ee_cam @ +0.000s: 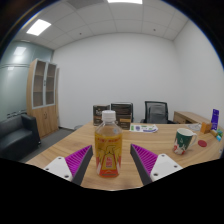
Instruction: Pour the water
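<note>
A plastic bottle with an orange-yellow label and a white cap stands upright on the wooden table. It stands between the fingers of my gripper, which is open with a gap at each side of the bottle. The purple pads flank its lower half without touching it. To the right, beyond the right finger, a white cup with a green print stands on the table.
Small colourful items and a blue box lie at the table's far right. Papers lie further back. Black office chairs stand behind the table; a wooden cabinet and dark sofa are at left.
</note>
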`<state>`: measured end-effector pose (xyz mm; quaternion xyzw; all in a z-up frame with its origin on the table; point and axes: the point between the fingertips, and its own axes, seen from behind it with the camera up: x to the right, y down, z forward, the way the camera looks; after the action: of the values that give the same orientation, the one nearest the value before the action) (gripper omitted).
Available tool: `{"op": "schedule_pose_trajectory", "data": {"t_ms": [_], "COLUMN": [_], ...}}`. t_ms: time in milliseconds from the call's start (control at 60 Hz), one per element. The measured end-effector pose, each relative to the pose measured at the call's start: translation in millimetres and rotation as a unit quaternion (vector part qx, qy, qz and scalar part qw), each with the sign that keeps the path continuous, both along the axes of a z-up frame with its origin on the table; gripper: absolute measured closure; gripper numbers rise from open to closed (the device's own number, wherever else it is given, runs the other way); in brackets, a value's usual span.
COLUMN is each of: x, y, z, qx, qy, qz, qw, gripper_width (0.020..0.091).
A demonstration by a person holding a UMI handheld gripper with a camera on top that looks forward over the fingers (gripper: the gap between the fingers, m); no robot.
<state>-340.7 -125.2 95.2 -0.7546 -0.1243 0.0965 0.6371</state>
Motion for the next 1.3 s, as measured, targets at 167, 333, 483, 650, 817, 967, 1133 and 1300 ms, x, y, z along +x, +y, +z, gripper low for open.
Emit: {"op": "schedule_pose_trajectory", "data": {"t_ms": [167, 333, 483, 650, 817, 967, 1133, 1300], "x": [-27.5, -21.1, -25.3, -19.6, 29.8, 92.9, 145.9, 168.5], "y": [36.8, 56.0, 56.8, 70.7, 106.3, 138.8, 162.8, 166.2], "z": [-5.3, -8.6, -11.2, -3.9, 42.5, 71.3, 63.8, 80.7], "qx": [0.0, 0.007, 0.007, -0.017, -0.053, -0.085, -0.15, -0.175], "qy": [-0.003, -0.01, -0.018, 0.027, 0.214, 0.431, 0.656, 0.793], "qz": [0.003, -0.024, -0.018, -0.016, -0.04, -0.058, -0.064, -0.025], "qw": [1.0, 1.0, 1.0, 0.999, 0.975, 0.897, 0.737, 0.583], "gripper_width": [0.0258, 0.0552, 0.0649, 0.0651, 0.0652, 0.0651, 0.0652, 0.0652]}}
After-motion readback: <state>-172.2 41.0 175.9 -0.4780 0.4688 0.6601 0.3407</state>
